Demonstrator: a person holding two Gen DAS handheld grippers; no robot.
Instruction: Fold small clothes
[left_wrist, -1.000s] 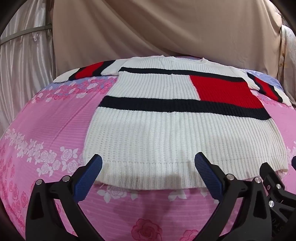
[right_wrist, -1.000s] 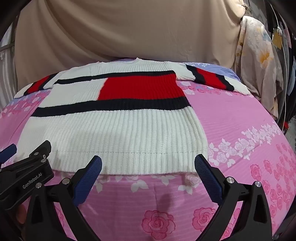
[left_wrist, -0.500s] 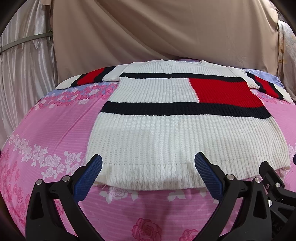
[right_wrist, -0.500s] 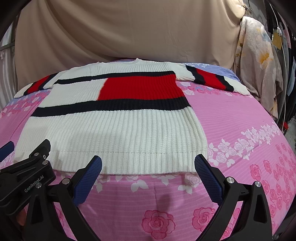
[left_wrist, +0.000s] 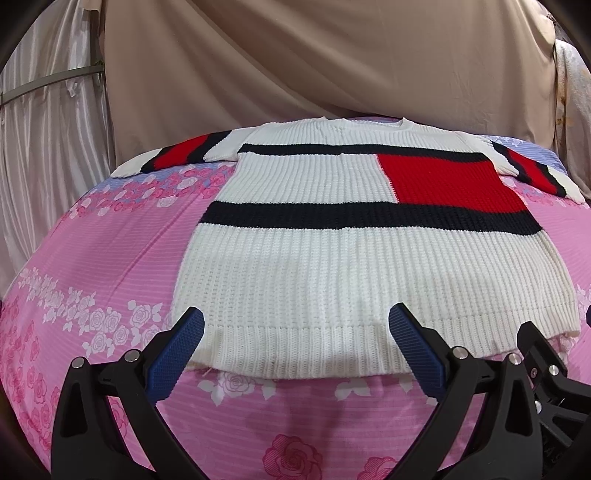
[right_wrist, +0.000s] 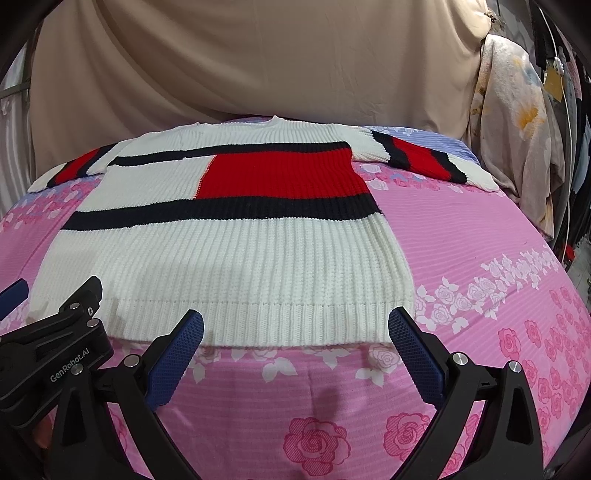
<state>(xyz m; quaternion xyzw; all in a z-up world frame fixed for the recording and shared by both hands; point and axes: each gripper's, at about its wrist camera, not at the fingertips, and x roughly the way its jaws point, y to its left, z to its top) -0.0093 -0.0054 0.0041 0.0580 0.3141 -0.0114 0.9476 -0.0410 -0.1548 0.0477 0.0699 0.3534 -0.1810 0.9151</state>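
On my far left hangs a pale satin curtain (left_wrist: 48, 155), then a beige backdrop cloth (left_wrist: 332, 62) behind the bed. My left gripper (left_wrist: 295, 325) is spread wide and holding nothing, its 2 blue pads just above the near hem of the sweater (left_wrist: 332, 266), toward the hem's left corner. The sweater lies flat and unfolded on the pink rose-print sheet (left_wrist: 92, 266), neck away from me, both sleeves stretched sideways, with 2 navy bands and 1 red block on the chest. My right gripper (right_wrist: 295, 325) is equally wide and empty, hovering at the hem's right part; its right pad (right_wrist: 413, 354) sits just beside the hem's right corner. Farthest right, floral fabric (right_wrist: 517, 122) hangs beside the bed.
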